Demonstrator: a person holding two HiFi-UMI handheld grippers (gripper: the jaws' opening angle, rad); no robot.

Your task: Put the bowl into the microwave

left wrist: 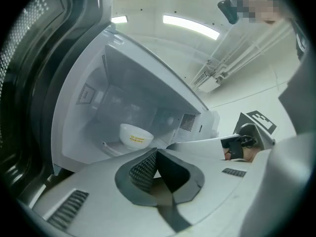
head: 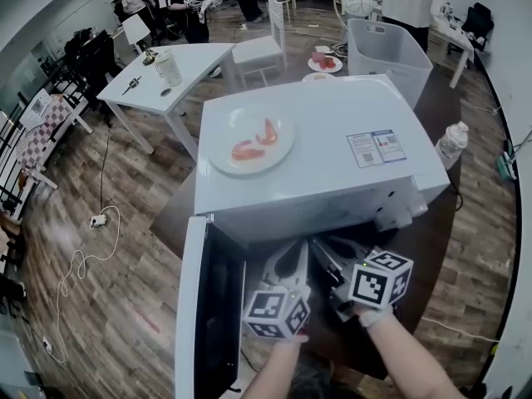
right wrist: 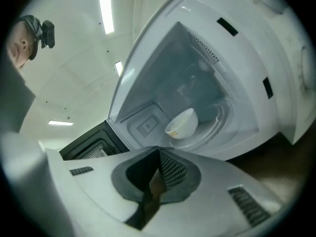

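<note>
Find bowl (left wrist: 135, 136) upright on turntable (right wrist: 220, 125) inside microwave (head: 332, 181), clear of cavity walls, likely so as to spin free. Door (head: 193, 306) swung wide at left, hence open access. Both tongs just outside cavity mouth, aimed in. Left tongs (left wrist: 157, 153): pads together, nothing betw. them. Right tongs (right wrist: 159, 153): same, closed & empty. Judging from that: bowl let go, placing done; prob. only door left to shut. Plate w/ red food (head: 252, 142) atop microwave, toward top's left edge, so best no hard door slam.
</note>
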